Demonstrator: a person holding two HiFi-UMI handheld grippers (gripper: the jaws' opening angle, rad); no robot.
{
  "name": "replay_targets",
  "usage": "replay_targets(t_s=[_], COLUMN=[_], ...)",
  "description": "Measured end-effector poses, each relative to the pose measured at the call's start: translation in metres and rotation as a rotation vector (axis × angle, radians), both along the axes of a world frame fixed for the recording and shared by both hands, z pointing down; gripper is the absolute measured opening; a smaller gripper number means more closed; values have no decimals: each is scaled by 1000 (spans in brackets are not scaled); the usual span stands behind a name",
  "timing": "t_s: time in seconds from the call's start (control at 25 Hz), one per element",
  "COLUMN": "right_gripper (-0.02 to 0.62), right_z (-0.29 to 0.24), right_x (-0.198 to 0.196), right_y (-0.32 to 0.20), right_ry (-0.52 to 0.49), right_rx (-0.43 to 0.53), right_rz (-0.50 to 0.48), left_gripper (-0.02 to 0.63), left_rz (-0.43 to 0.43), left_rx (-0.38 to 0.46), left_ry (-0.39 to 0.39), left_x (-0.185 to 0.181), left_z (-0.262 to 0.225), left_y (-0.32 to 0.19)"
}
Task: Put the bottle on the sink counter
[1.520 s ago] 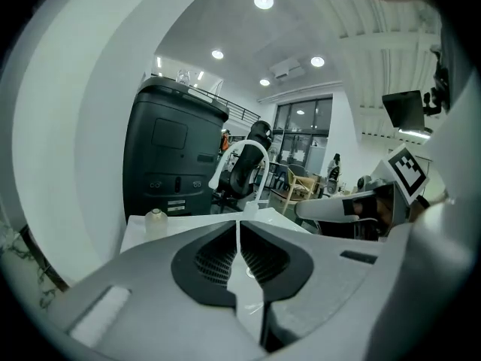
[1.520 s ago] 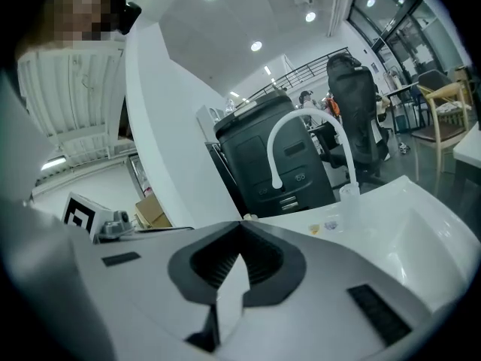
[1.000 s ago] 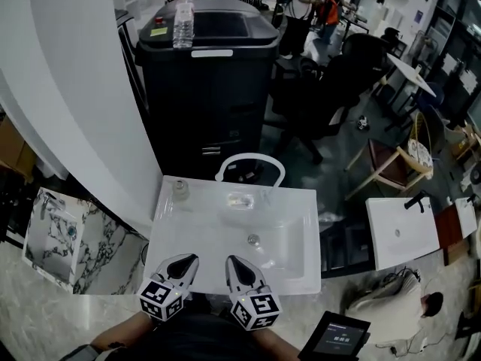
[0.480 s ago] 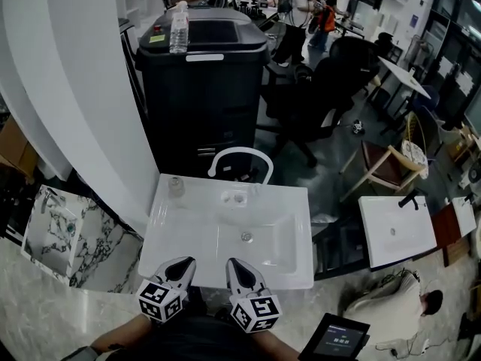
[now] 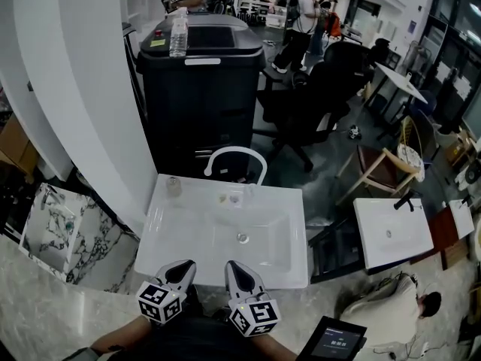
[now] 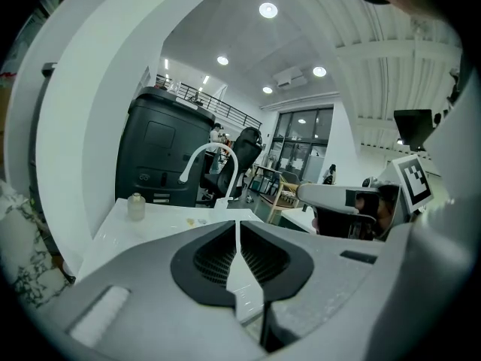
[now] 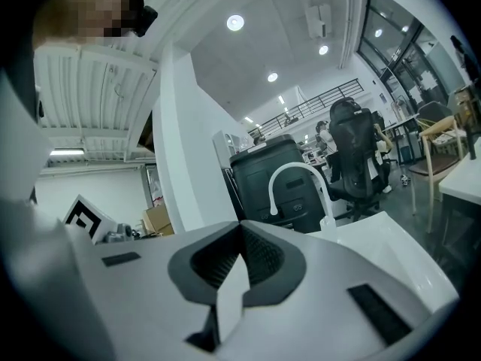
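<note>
A clear water bottle (image 5: 178, 36) stands upright on top of a tall black machine (image 5: 203, 89) behind the sink. The white sink (image 5: 180, 235) with its arched white faucet (image 5: 234, 156) lies between that machine and me. My left gripper (image 5: 186, 266) and right gripper (image 5: 233, 266) hover side by side at the sink's near edge, both shut with nothing in them. In the left gripper view the shut jaws (image 6: 237, 226) point over the sink counter toward the faucet (image 6: 209, 164). The right gripper (image 7: 240, 230) also faces the faucet (image 7: 297, 180).
A small jar (image 5: 173, 186) stands at the sink counter's back left corner, also in the left gripper view (image 6: 136, 205). A white wall (image 5: 90, 104) runs along the left. Office chairs (image 5: 316, 104), a second basin (image 5: 391, 232) and people stand to the right and behind.
The view has drifted a little, so the sink looks slightly smaller and more of the room shows. Both grippers stay shut and low at the sink's near edge.
</note>
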State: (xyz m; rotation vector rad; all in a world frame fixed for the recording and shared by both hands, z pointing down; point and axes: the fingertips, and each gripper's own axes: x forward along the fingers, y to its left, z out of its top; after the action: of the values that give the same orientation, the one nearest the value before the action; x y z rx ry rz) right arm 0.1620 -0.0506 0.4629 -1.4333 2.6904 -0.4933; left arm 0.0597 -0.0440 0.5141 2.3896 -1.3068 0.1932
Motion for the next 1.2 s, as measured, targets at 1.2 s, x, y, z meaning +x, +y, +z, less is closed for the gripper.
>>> replay_targets(t_s=[1.2], right_gripper=[-5], right_z=[2], right_x=[-6], right_y=[-2], right_ry=[-15], right_rx=[6], right_rz=[-44], left_gripper=[18], left_rz=[0], left_rx=[-46], left_ry=[-17], left_x=[4], left_z=[12], left_y=[-2])
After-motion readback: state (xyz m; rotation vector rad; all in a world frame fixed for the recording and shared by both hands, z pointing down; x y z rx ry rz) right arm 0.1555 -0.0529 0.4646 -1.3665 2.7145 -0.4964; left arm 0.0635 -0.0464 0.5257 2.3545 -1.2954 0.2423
